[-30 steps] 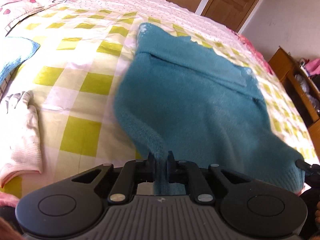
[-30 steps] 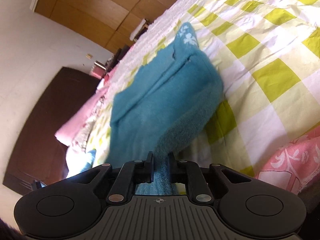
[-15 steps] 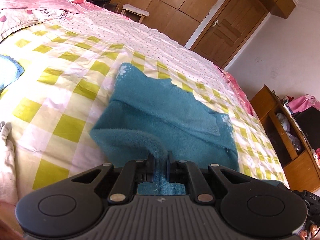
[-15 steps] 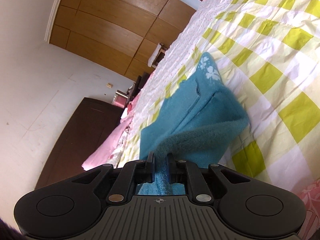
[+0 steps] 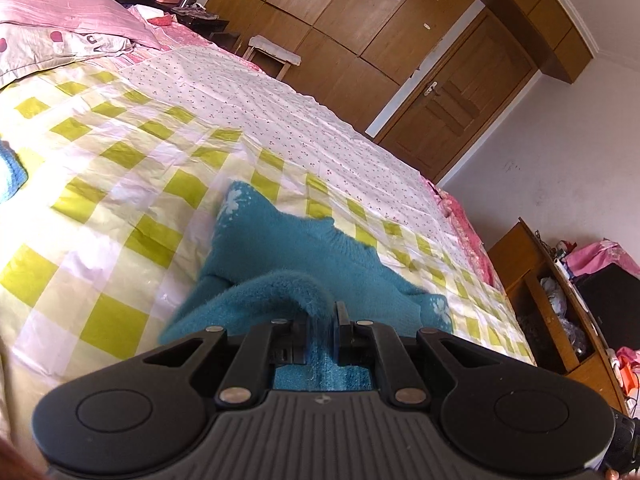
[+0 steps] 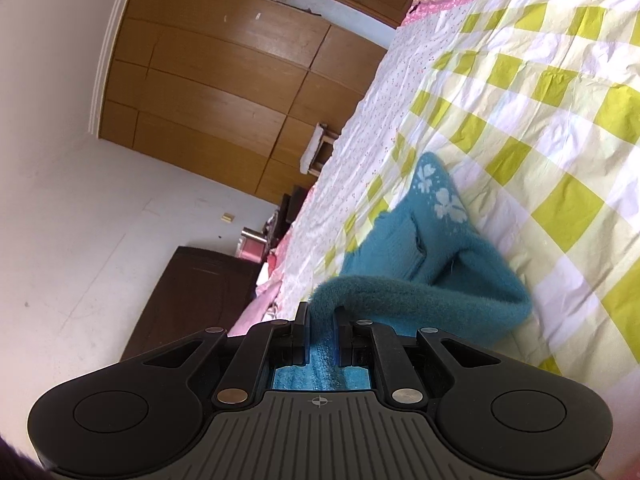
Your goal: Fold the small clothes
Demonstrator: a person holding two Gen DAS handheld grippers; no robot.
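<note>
Here, the left gripper (image 5: 322, 318) had its fingers clamped on the teal sweater's (image 5: 288, 256) fuzzy edge. The right gripper (image 6: 320, 316) pinched the same sweater, which trailed ahead of the fingers onto the checked bed (image 5: 120, 184).

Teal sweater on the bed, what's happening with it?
A person is folding it with two handheld tools. The left tool and the right tool are each shut on the near edge of the teal sweater, lifting it off the checked bedspread toward the far end, which lies flat.

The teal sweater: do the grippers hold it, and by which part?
Yes. The left gripper and right gripper each pinch the teal sweater at its lifted near edge.
</note>
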